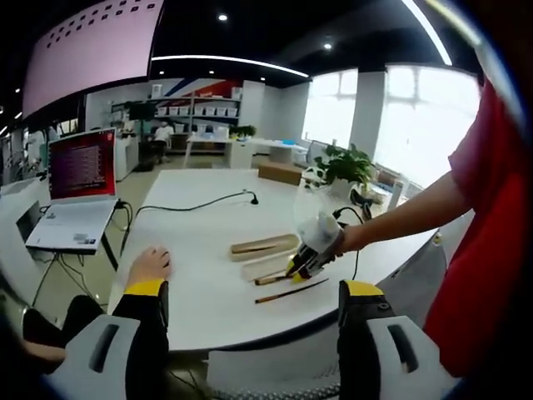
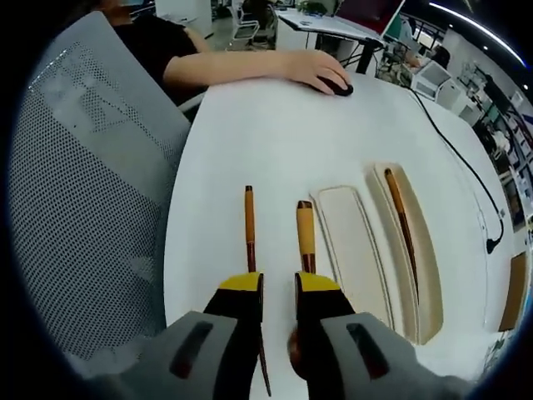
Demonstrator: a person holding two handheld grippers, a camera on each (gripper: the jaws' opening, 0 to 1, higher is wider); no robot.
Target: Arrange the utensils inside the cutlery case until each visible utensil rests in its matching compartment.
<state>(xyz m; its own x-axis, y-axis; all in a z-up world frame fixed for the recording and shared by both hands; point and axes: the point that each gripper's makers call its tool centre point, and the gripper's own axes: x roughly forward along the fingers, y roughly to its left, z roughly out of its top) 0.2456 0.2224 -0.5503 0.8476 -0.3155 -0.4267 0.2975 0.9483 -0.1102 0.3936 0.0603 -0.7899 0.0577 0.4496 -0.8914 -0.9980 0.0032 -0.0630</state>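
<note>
In the right gripper view a pale two-compartment cutlery case lies on the white table. Its far slot holds a slim wooden-handled utensil; the near slot is bare. Two more wooden-handled utensils lie on the table left of the case, their lower ends hidden under my right gripper. Its jaws stand a little apart just above them, with nothing seen gripped. In the left gripper view the case, a loose utensil and the right gripper lie ahead. My left gripper is wide open, short of the table.
Another person's hand rests on a mouse at the table's far end. A grey mesh chair stands to the left. A laptop, a black cable and a potted plant are on or near the table.
</note>
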